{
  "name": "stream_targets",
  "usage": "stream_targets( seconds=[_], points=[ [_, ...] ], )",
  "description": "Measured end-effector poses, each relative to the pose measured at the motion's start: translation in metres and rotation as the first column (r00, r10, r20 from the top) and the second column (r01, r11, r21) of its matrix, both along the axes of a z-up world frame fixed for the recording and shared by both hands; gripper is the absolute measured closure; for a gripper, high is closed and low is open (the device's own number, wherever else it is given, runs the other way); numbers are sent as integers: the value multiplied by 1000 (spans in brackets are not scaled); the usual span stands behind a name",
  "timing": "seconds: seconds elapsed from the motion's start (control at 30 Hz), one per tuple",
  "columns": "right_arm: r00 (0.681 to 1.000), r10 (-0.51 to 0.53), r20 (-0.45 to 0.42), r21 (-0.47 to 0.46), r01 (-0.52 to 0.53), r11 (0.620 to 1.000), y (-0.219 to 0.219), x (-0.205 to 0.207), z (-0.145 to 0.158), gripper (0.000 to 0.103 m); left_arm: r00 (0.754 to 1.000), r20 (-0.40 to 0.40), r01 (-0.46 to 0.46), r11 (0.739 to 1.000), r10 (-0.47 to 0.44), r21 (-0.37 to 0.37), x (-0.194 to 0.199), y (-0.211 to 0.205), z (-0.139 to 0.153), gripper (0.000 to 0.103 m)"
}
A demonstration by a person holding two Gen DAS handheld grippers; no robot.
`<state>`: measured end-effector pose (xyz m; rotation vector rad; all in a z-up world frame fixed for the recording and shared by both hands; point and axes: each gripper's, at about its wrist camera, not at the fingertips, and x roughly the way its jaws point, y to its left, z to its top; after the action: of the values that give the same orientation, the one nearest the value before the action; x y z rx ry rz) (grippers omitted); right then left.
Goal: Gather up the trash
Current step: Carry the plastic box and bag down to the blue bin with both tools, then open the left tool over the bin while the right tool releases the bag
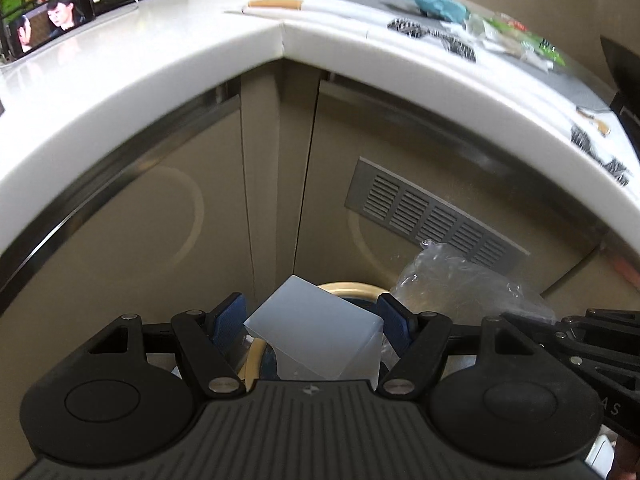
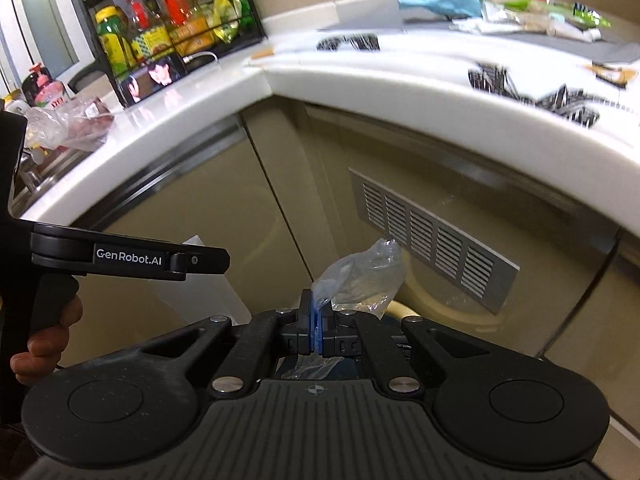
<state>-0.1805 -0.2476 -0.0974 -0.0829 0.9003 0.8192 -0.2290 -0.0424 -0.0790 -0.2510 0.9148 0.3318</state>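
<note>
While the left gripper hangs below the white countertop, its blue pads stand spread on either side of a frosted plastic box; whether they press its walls cannot be told. Under the box shows the cream rim of a bin, and just right of the box lies a crumpled clear plastic bag. Above, along the countertop's right stretch, sit a teal wrapper and green-printed wrappers, while a phone leans at the left.

In the right wrist view, the right gripper has its jaws pressed together, pinching the clear plastic bag by one edge below the countertop, in front of a louvred vent. A bottle rack stands on the countertop's left part, and the wrappers lie at its far right.
</note>
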Motion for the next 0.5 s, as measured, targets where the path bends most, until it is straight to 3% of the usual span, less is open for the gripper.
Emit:
stream_targets(
  seconds=[0.5],
  points=[
    [996, -13, -88, -141, 1, 990, 16, 18, -55, 101, 987, -158, 35, 999, -38, -20, 25, 5, -67, 26]
  ],
)
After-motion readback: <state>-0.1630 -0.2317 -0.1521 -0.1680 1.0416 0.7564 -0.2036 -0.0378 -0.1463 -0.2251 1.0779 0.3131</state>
